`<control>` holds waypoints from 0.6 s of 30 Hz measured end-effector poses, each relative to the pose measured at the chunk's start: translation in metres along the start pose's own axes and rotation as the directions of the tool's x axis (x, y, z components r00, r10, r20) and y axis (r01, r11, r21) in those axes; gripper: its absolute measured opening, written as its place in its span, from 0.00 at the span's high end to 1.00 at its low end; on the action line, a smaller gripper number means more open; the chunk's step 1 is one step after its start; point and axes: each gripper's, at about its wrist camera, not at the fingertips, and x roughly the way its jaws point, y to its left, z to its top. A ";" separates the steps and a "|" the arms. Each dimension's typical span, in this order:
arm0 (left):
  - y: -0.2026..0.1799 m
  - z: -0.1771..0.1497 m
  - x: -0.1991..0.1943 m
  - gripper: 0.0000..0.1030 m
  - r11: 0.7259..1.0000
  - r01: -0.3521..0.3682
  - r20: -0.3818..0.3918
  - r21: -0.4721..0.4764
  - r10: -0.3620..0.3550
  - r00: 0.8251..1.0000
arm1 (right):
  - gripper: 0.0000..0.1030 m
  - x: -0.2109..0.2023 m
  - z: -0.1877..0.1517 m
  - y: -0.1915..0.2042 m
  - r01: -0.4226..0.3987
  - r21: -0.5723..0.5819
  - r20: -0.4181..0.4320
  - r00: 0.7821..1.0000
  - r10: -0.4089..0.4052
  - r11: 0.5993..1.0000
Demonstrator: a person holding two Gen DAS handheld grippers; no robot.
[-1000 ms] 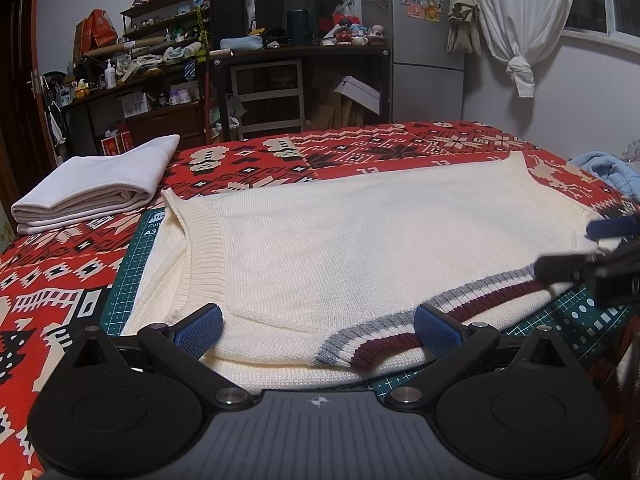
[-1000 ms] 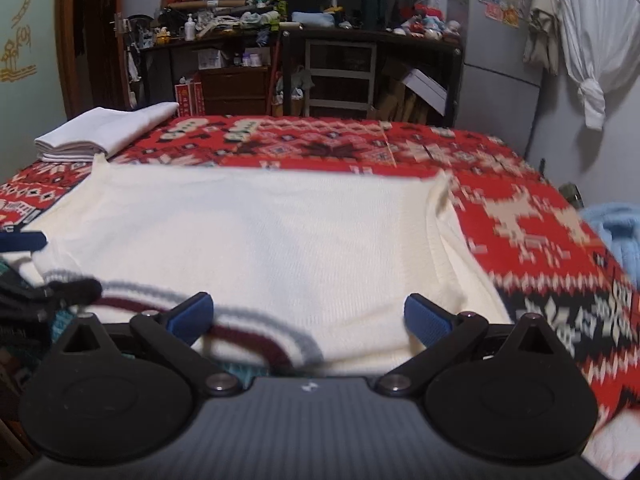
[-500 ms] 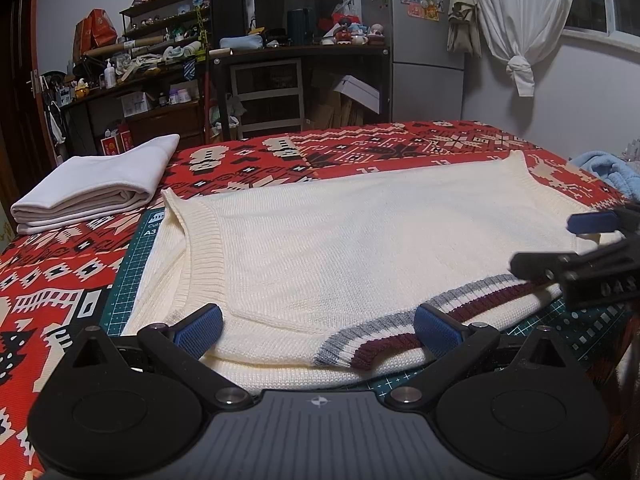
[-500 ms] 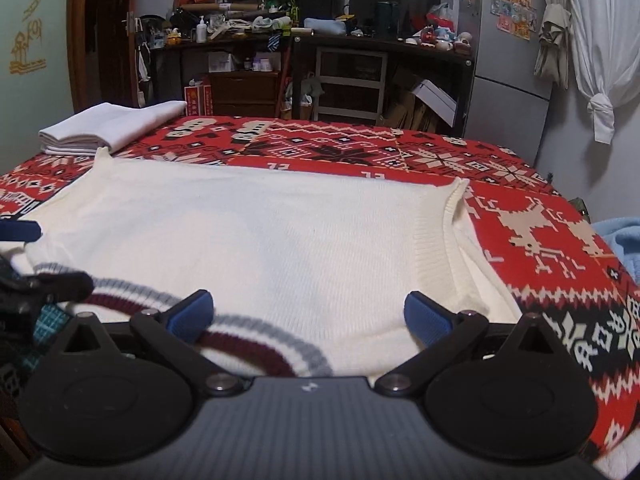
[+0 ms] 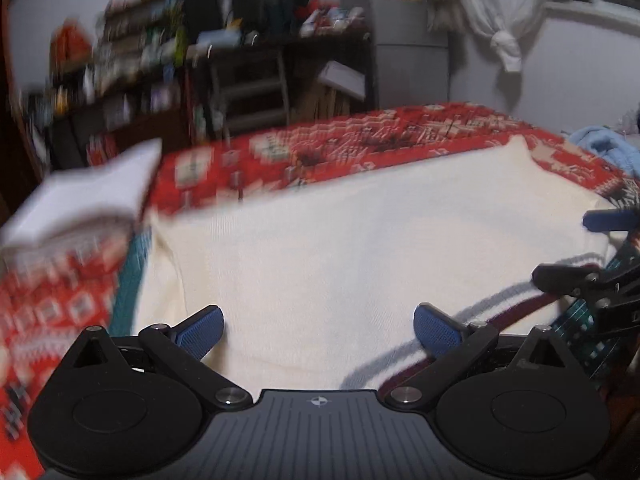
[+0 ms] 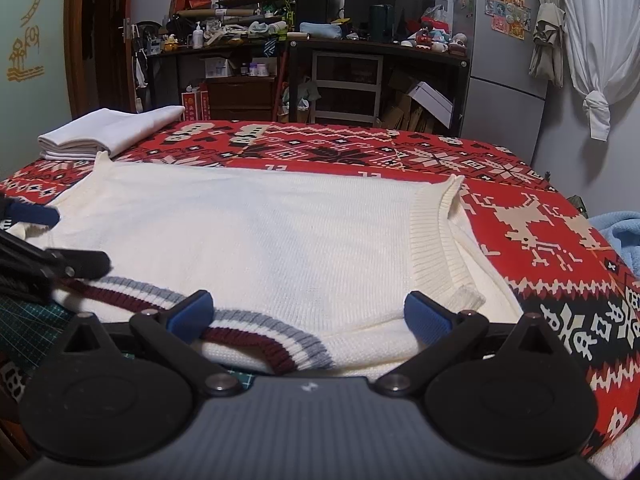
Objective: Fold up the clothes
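Observation:
A cream knitted vest (image 6: 260, 232) with a maroon-and-grey striped neckline (image 6: 248, 328) lies flat on the red patterned bedspread (image 6: 540, 236). My right gripper (image 6: 306, 312) hovers open just above the vest's near edge, over the striped neckline. My left gripper (image 5: 318, 328) is open too, low over the near left part of the cream vest (image 5: 360, 240); this view is blurred by motion. Each gripper shows at the edge of the other's view: the right gripper (image 5: 592, 248) at the right edge, the left gripper (image 6: 52, 240) at the left edge.
A folded white garment (image 6: 108, 132) rests at the bed's far left corner. A green cutting mat (image 6: 24, 320) lies under the vest's near edge. A light blue cloth (image 6: 616, 232) sits at the right. Cluttered shelves, a desk and a fridge stand beyond the bed.
My left gripper has moved forward and right over the vest, blurring its view. My right gripper has shifted slightly forward and lower toward the neckline. Both stay open.

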 end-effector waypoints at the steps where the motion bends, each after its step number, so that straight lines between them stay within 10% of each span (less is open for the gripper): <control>1: 0.005 -0.003 0.000 0.00 1.000 0.014 -0.009 -0.025 -0.015 1.000 | 0.00 0.000 0.000 0.000 0.000 0.000 0.001 1.000 0.000 1.000; 18: -0.003 -0.008 -0.018 0.00 1.000 0.011 -0.050 -0.001 -0.011 0.999 | 0.00 -0.001 -0.002 0.001 -0.004 -0.014 0.002 1.000 0.004 1.000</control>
